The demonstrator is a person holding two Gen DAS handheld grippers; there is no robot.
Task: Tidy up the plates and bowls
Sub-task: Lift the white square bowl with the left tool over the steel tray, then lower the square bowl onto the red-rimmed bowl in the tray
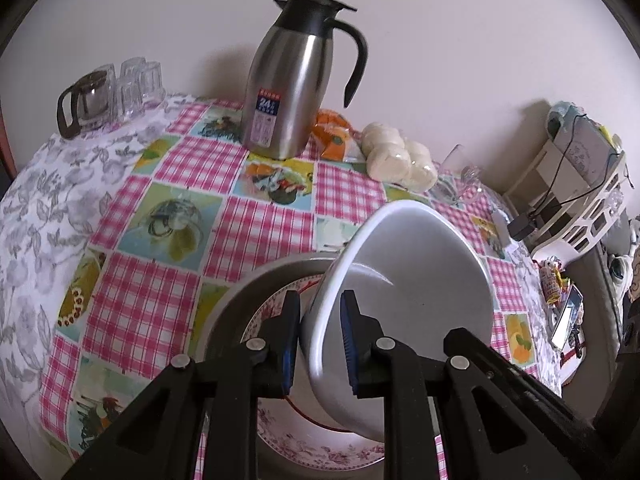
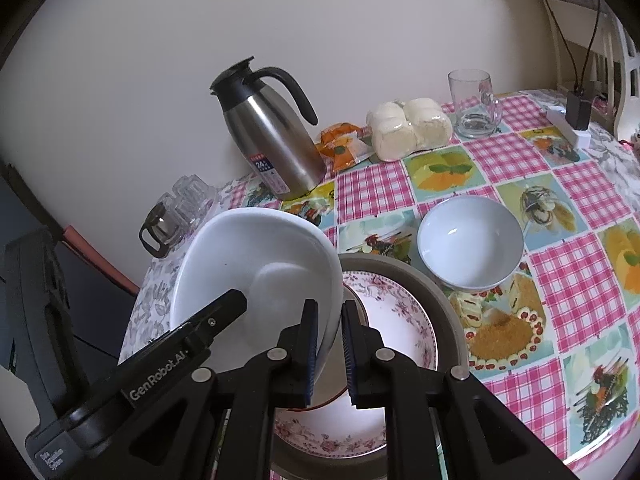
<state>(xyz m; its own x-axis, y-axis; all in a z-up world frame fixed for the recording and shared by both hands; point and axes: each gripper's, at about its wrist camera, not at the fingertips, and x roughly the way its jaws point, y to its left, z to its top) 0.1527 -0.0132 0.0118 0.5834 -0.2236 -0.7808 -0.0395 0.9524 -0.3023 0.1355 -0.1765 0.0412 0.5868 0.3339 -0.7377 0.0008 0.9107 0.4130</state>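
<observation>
A large white bowl (image 1: 420, 280) (image 2: 260, 264) hangs tilted over a floral plate (image 1: 320, 448) (image 2: 396, 320), which lies on a wider grey plate (image 1: 248, 292) (image 2: 440, 292). My left gripper (image 1: 320, 297) is shut on the bowl's rim, one finger inside and one outside. On the opposite side of the rim, my right gripper (image 2: 330, 306) is shut the same way. A smaller white bowl (image 2: 470, 240) stands upright on the checked tablecloth just behind and right of the plates.
A steel thermos jug (image 1: 288, 80) (image 2: 272, 136) stands at the wall, with an orange packet (image 2: 344, 146) and wrapped buns (image 2: 408, 128) beside it. A glass mug (image 2: 474, 104) sits far right. A glass pot (image 1: 84, 100) and tumblers are at the far left.
</observation>
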